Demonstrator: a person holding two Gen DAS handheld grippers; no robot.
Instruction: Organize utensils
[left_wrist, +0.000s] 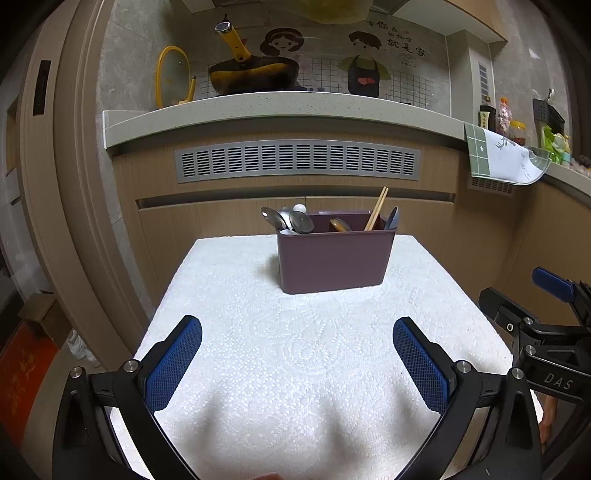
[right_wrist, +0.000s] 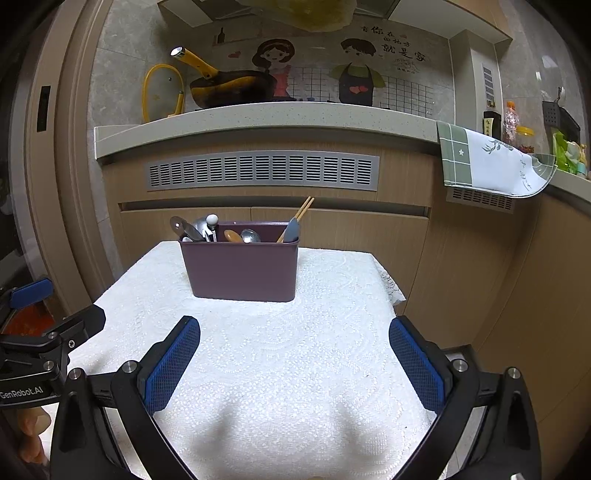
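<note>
A dark purple utensil holder (left_wrist: 334, 258) stands at the far end of a white lace-covered table (left_wrist: 258, 369). It holds metal spoons (left_wrist: 291, 221), a wooden spoon (left_wrist: 340, 224), chopsticks (left_wrist: 377, 208) and a blue utensil (left_wrist: 393, 218). It also shows in the right wrist view (right_wrist: 242, 271), with spoons (right_wrist: 192, 229) and chopsticks (right_wrist: 301, 216). My left gripper (left_wrist: 297, 334) is open and empty, above the near table. My right gripper (right_wrist: 294, 334) is open and empty too, and shows at the right edge of the left wrist view (left_wrist: 546, 321).
A kitchen counter (left_wrist: 280, 107) runs behind the table with a yellow-handled pan (left_wrist: 253, 75) and a glass lid (left_wrist: 173, 75). A green and white cloth (right_wrist: 491, 162) hangs off the counter at right. Cabinets stand close behind and right; a door frame (left_wrist: 70, 184) stands at left.
</note>
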